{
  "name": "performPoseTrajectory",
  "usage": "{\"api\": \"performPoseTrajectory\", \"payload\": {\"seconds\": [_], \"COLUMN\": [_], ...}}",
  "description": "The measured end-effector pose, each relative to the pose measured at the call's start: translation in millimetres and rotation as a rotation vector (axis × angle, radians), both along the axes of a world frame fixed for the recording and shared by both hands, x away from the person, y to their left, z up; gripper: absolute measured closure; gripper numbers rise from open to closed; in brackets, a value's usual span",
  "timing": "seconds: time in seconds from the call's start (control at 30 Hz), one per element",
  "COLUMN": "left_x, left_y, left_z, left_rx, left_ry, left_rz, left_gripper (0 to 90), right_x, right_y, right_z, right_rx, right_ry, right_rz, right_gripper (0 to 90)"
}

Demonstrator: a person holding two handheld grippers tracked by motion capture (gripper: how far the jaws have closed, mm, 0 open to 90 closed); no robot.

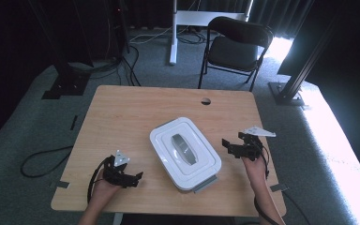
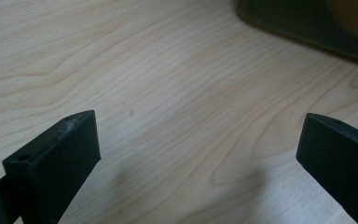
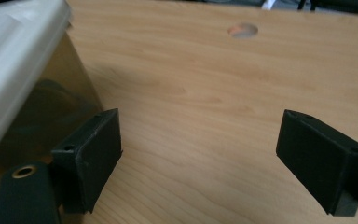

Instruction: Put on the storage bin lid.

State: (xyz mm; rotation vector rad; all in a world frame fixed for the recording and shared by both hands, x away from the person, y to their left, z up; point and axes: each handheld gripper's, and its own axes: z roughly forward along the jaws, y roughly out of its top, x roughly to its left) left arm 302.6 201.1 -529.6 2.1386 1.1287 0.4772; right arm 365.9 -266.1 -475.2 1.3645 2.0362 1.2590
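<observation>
A white rectangular plastic container with a grey lid handle (image 1: 185,152) lies slantwise at the middle of my light wooden table (image 1: 122,112). My left gripper (image 1: 133,178), jaws spread wide, rests near its left side. My right gripper (image 1: 228,145), jaws also wide apart, sits just beside its right edge.

Colours and surface patterns of the objects at the recorded moment.
The table (image 1: 136,112) was light wood with wavy brown grain lines; the storage box (image 1: 186,152) had a white lid (image 3: 14,51) with a grey handle (image 1: 182,146) and a grey latch (image 1: 205,183), and its wall appeared clear with a brownish tint. The left gripper (image 1: 132,178) and right gripper (image 1: 229,146) were black, each topped by a pale grey plate. The chair (image 1: 236,44) was black, the carpet (image 1: 42,122) grey-green.
</observation>
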Motion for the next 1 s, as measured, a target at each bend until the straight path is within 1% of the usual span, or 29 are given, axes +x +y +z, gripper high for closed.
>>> {"api": "performPoseTrajectory", "payload": {"seconds": [0.03, 0.1, 0.13, 0.2, 0.23, 0.3, 0.33, 0.4, 0.43, 0.47, 0.5, 0.53, 0.57, 0.63, 0.67, 0.73, 0.77, 0.83, 0.87, 0.93, 1.0], "left_x": [0.5, 2.7, 3.2, 5.8, 7.1, 9.2, 9.9, 11.0, 11.5, 11.9, 12.4, 12.6, 12.9, 13.9, 14.1, 14.8, 15.4, 16.8, 17.6, 19.4, 20.8], "left_y": [-1.3, -5.1, -6.0, -8.9, -10.6, -14.3, -16.1, -18.6, -19.2, -19.7, -20.2, -20.5, -21.2, -23.2, -24.3, -27.3, -28.7, -31.7, -33.7, -37.4, -40.9], "left_z": [0.4, 0.3, 0.1, -1.3, -1.9, -3.0, -2.9, -1.6, -0.6, 0.3, 1.0, 1.7, 2.2, 2.9, 3.0, 3.5, 3.7, 4.4, 4.8, 5.6, 6.1], "left_rx": [0.001, -0.004, -0.003, -0.009, -0.009, 0.0, -0.003, -0.001, -0.005, -0.007, -0.012, -0.018, -0.019, -0.023, -0.018, -0.015, -0.014, -0.021, -0.018, -0.016, -0.007], "left_ry": [0.001, 0.003, 0.004, 0.016, 0.024, 0.021, 0.023, 0.019, 0.015, 0.012, 0.013, 0.01, 0.007, 0.008, 0.004, 0.002, 0.005, 0.003, 0.002, -0.005, -0.013], "left_rz": [0.003, 0.003, 0.005, 0.01, 0.011, 0.02, 0.024, 0.03, 0.033, 0.039, 0.042, 0.043, 0.05, 0.048, 0.047, 0.041, 0.042, 0.038, 0.04, 0.036, 0.035], "left_gripper": [0.0, 0.0, 0.0, 0.0, 0.0, 0.0, 0.0, 0.0, 0.0, 0.0, 0.0, 0.0, 0.0, 0.0, 0.0, 0.0, 0.0, 0.0, 0.0, 0.0, 0.0], "right_x": [1.1, 2.9, 4.2, 5.7, 7.2, 9.2, 10.7, 12.1, 13.0, 13.1, 13.3, 14.0, 14.3, 15.5, 16.0, 17.3, 17.5, 18.1, 18.1, 18.1, 17.6], "right_y": [-0.8, -1.3, -2.0, -1.9, -1.7, -1.0, -0.5, 0.9, 1.4, 2.1, 3.3, 4.1, 4.6, 6.1, 6.6, 7.9, 8.6, 11.1, 12.9, 16.8, 19.7], "right_z": [-3.8, -10.5, -15.3, -20.3, -23.6, -30.7, -34.1, -40.2, -42.8, -44.9, -46.7, -48.0, -49.1, -50.6, -51.4, -52.2, -52.6, -53.9, -54.7, -56.5, -57.3], "right_rx": [0.005, -0.003, 0.013, 0.013, 0.015, 0.014, 0.016, 0.012, 0.015, 0.02, 0.015, 0.008, 0.015, 0.008, 0.022, 0.009, 0.015, 0.013, 0.012, -0.003, 0.002], "right_ry": [0.006, 0.014, 0.024, 0.028, 0.039, 0.053, 0.069, 0.08, 0.091, 0.092, 0.096, 0.104, 0.103, 0.108, 0.108, 0.112, 0.109, 0.117, 0.121, 0.127, 0.13], "right_rz": [-0.002, -0.015, -0.013, -0.013, -0.006, -0.009, 0.003, 0.003, 0.011, 0.013, 0.01, 0.019, 0.025, 0.025, 0.029, 0.035, 0.043, 0.058, 0.068, 0.079, 0.092], "right_gripper": [13.0, 13.0, 13.0, 13.0, 12.9, 12.9, 12.9, 12.9, 13.0, 13.0, 13.0, 13.0, 13.0, 13.0, 13.0, 13.0, 13.0, 13.0, 13.0, 13.0, 13.0]}}
